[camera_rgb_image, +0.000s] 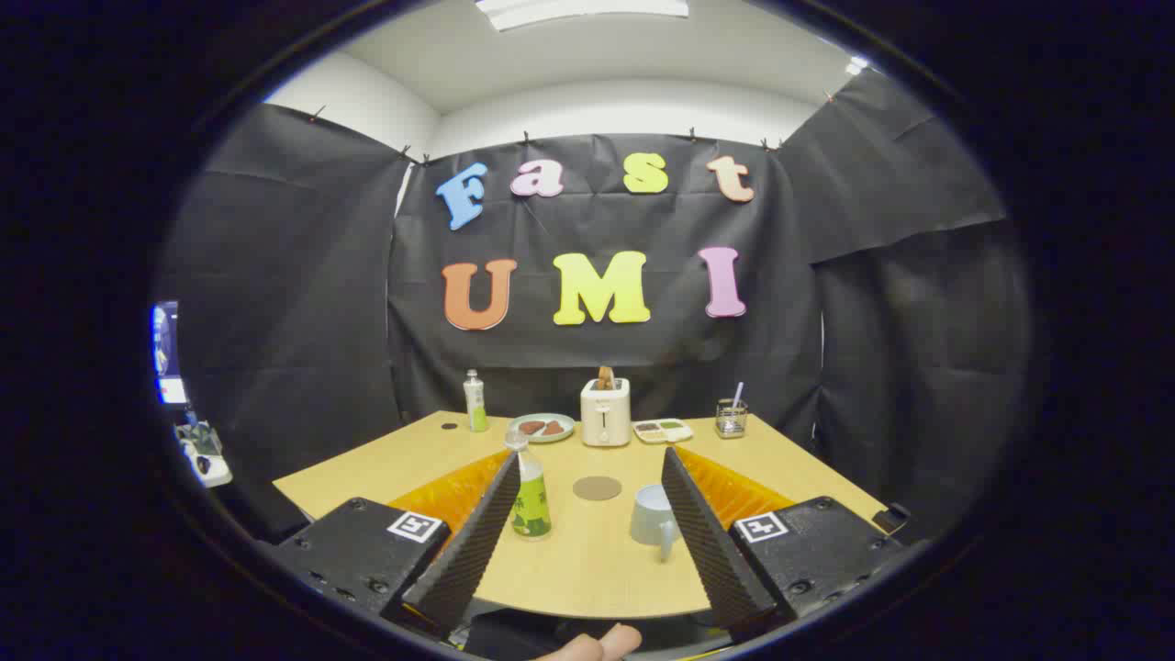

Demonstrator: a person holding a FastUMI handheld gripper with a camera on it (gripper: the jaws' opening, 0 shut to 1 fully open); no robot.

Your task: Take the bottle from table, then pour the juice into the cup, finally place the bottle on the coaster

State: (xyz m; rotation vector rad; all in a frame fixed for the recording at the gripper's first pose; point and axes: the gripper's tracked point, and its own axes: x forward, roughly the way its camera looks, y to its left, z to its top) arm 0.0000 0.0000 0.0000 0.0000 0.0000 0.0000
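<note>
- The table (pixel 404 464) is a light wooden top running from the fingers back to the booth's black cloth wall.
- The gripper (pixel 587 473) is spread wide with nothing held; its two fingers reach forward over the near part of the table, with the bottle, cup and coaster all lying in the gap between them.
- A white toaster (pixel 605 413) stands at the far middle of the table with a slice of bread poking out of its top.
- The bottle (pixel 530 500), clear with a green label and pale juice in its lower part, stands upright just beside the left finger's inner face; whether it touches the finger cannot be told.
- The cup (pixel 654 516), pale and with its handle turned toward the camera, stands close to the right finger.
- A second bottle (pixel 475 401) stands upright near the far left corner.
- A plate (pixel 542 427) and a small tray (pixel 663 430) flank the toaster.
- A glass (pixel 731 418) holding a straw stands beyond the tray.
- The coaster (pixel 598 487), a round brown disc, lies flat between bottle and cup, slightly farther back.
</note>
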